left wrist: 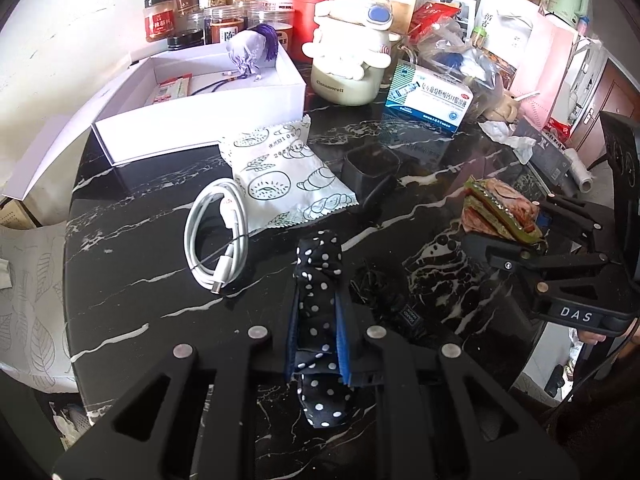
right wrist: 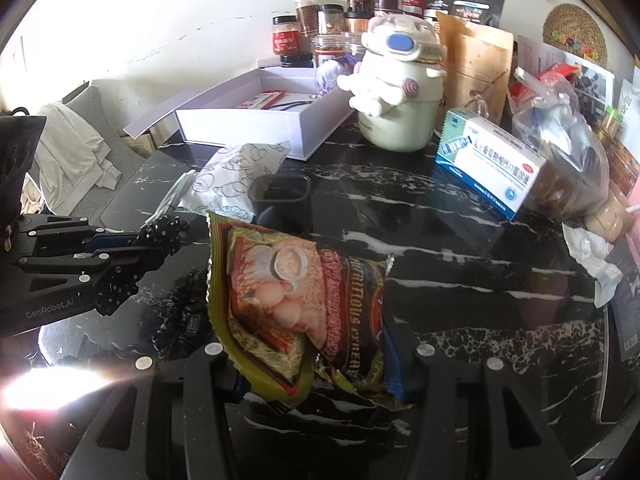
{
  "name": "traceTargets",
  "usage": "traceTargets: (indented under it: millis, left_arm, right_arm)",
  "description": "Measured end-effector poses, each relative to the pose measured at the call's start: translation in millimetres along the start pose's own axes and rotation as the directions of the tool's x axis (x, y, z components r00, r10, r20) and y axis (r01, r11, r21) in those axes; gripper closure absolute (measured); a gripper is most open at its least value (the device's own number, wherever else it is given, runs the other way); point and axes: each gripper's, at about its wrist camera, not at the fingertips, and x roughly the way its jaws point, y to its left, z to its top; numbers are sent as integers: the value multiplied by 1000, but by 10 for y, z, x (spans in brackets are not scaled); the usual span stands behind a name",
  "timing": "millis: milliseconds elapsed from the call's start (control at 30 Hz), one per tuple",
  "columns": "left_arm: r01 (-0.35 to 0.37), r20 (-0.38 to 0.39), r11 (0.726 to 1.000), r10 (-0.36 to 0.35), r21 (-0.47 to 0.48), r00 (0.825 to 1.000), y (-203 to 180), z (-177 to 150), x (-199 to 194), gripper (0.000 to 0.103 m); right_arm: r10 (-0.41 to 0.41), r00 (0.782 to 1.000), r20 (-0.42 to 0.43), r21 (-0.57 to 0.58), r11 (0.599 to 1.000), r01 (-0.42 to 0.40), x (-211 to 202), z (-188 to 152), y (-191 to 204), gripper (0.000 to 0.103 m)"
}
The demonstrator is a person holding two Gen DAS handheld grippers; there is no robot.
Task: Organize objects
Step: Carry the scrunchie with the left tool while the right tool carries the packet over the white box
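My left gripper point(left wrist: 318, 300) is shut on a black polka-dot cloth band point(left wrist: 318, 264), held above the black marble table point(left wrist: 120, 280); it also shows in the right wrist view point(right wrist: 160, 232). My right gripper point(right wrist: 312, 344) is shut on a cereal sachet point(right wrist: 288, 296), also seen in the left wrist view point(left wrist: 500, 208). An open white box point(left wrist: 200, 120) at the back left holds a purple pouch point(left wrist: 246, 50), a cord and a small packet. A white bread packet point(left wrist: 284, 176), a coiled white cable point(left wrist: 218, 236) and a small black tub point(left wrist: 372, 164) lie on the table.
A Cinnamoroll bottle point(left wrist: 352, 48), a medicine box point(left wrist: 430, 102), jars point(left wrist: 208, 8) and bags crowd the back of the table. A black scrunchie point(left wrist: 384, 292) lies near my left gripper. Crumpled tissue point(left wrist: 508, 136) lies at right. A leaf-print cover point(left wrist: 28, 300) lies beyond the left table edge.
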Motion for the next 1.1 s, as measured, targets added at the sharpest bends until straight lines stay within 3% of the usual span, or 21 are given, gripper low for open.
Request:
traceTargets:
  millis: [467, 1100]
  left_arm:
    - [-75, 41, 996, 76, -42, 996, 192, 32, -420, 88]
    - [-99, 123, 995, 99, -3, 987, 249, 722, -655, 88]
  right_arm:
    - [87, 996, 14, -110, 990, -85, -62, 250, 432, 52]
    - [55, 996, 69, -158, 987, -44, -206, 866, 480, 52]
